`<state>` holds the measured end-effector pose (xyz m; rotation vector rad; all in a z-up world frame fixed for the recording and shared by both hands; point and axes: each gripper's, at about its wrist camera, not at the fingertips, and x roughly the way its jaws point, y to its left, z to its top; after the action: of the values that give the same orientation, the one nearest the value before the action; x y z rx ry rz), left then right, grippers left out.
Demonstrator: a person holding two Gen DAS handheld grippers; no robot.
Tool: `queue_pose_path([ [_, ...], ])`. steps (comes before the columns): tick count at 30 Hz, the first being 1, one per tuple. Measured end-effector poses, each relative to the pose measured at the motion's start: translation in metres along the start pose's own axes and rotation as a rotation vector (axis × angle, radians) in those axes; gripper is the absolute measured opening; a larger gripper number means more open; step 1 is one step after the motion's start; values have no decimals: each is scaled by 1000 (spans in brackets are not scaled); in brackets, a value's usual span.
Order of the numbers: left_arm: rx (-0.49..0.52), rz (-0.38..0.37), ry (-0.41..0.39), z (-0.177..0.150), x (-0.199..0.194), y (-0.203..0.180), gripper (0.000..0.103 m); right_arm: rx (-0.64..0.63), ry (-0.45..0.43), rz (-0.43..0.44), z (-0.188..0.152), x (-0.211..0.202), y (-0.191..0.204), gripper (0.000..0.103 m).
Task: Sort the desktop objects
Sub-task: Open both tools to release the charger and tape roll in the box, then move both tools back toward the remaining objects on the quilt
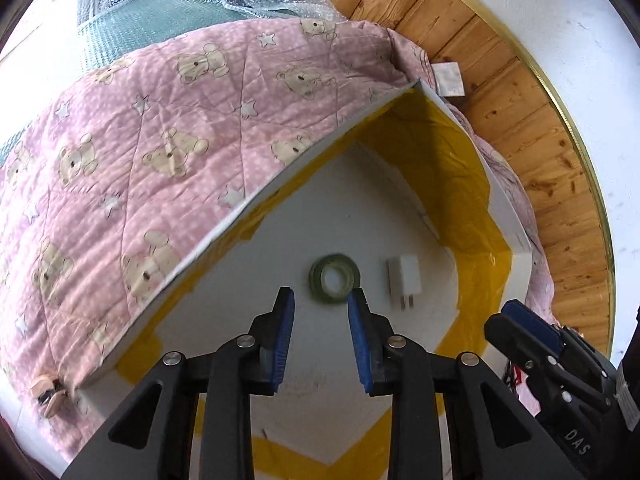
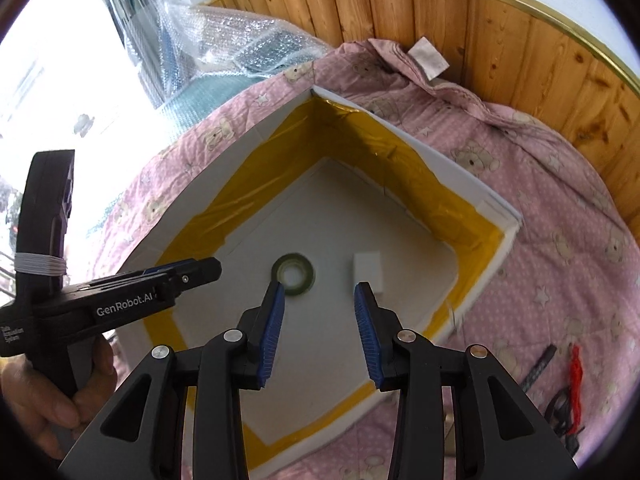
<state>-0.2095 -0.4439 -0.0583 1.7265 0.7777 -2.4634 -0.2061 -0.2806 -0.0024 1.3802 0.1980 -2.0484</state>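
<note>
A white foam box (image 1: 516, 220) (image 2: 460, 168) with yellow tape along its inner walls lies on a pink bear-print quilt. On its floor rest a dark green tape roll (image 1: 334, 279) (image 2: 293, 272) and, to its right, a white charger plug (image 1: 404, 278) (image 2: 368, 271). My left gripper (image 1: 321, 300) hovers open above the box, the roll just beyond its fingertips. My right gripper (image 2: 320, 294) is also open over the box, with nothing between its blue pads. Each gripper shows in the other's view: the right one (image 1: 520, 320) and the left one (image 2: 188, 270), held by a hand (image 2: 52, 396).
The pink quilt (image 1: 140, 160) (image 2: 560, 240) spreads around the box. Bubble wrap (image 2: 240, 36) and a teal mat (image 1: 160, 16) lie behind it, a wood-panelled wall (image 2: 440, 20) beyond. A red yarn piece (image 2: 576, 384), a dark stick and black items lie on the quilt at the right.
</note>
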Motion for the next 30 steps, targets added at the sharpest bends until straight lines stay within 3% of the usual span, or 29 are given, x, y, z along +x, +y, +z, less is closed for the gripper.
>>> queue_pose_path([
  [8,57,-26,56,-30,-9,-21,29,27,6,33,-29,-26,5,39],
  [30,158,-41,24,-85,-60,-56,29,47,-73,39,-85,-92,8,39],
])
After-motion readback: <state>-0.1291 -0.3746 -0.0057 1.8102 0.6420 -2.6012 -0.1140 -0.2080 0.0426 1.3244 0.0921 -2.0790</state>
